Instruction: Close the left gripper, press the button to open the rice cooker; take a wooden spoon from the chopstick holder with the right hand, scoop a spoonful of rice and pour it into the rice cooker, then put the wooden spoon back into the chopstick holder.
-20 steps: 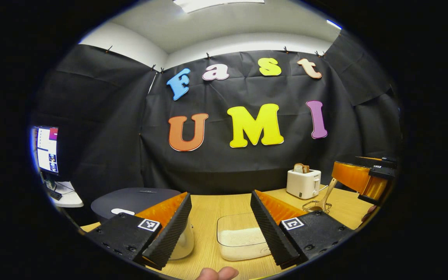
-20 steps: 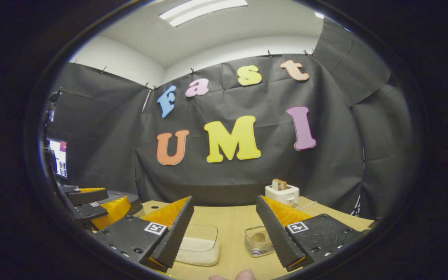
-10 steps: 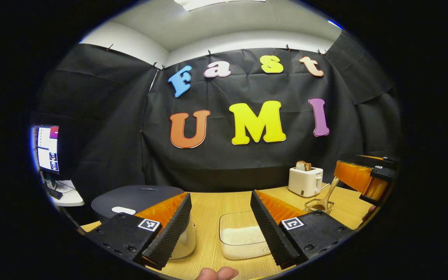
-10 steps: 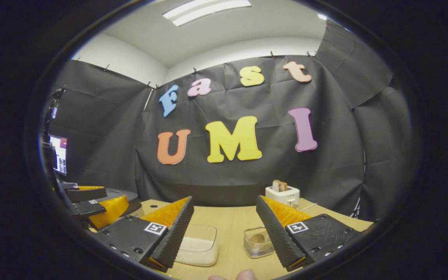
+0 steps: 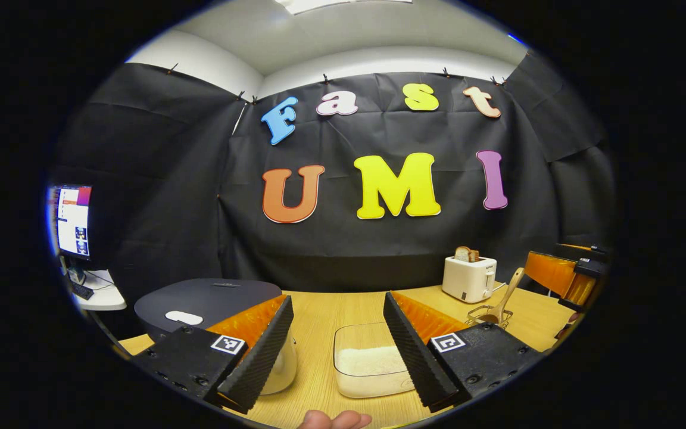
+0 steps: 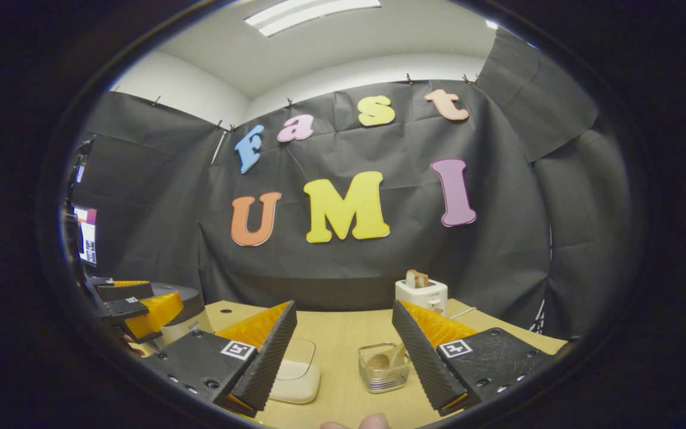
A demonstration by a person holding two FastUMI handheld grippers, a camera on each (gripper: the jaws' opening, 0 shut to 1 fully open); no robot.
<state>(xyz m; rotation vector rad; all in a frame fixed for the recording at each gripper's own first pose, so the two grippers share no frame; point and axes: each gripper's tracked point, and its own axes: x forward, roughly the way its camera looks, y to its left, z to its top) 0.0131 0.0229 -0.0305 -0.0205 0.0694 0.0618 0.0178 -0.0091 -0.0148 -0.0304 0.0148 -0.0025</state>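
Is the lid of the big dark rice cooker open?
No, the dark round rice cooker has its lid flat and shut on top.

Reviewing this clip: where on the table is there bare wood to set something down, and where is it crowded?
Bare wood lies behind the rice tray, running back to the wall between the rice cooker and the toaster. A narrower strip separates the tray from the spoon holder. Crowded: the right side, where toaster, holder with wooden spoon and the right gripper sit close together.
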